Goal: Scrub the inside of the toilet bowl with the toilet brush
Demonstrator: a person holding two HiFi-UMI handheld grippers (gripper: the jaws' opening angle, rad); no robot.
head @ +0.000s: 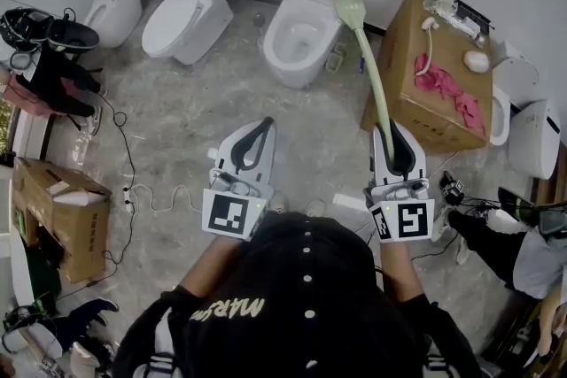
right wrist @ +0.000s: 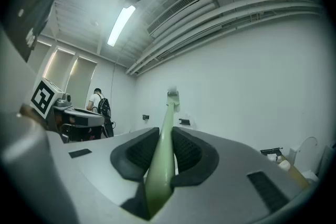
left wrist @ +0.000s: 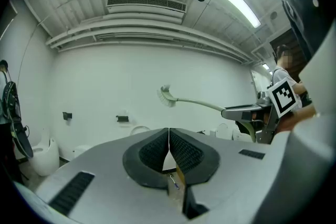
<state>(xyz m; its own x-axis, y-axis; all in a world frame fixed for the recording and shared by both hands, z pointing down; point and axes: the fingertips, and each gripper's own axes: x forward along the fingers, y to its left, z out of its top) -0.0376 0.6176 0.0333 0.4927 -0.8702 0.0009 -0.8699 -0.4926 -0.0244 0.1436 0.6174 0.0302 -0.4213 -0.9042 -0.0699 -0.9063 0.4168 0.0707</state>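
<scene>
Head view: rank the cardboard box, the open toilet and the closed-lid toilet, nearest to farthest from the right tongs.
1. Cardboard box, just right of the right tongs.
2. Open toilet, ahead and left.
3. Closed-lid toilet, farther left.

Right gripper pads: black, ribbed, matt, rubber-like. Between them sits the pale green plastic toilet brush, handle smooth with a faint sheen; the whitish bristle head beyond the fingertips looks rough. Left gripper has the same pads; both shells are smooth matt grey plastic. Ahead of the fingertips: white glossy ceramic toilet. Right of the right fingers: brown matt cardboard box, crumpled pink cloth on top. Below the fingers: grey stone-look floor, dull polish.
</scene>
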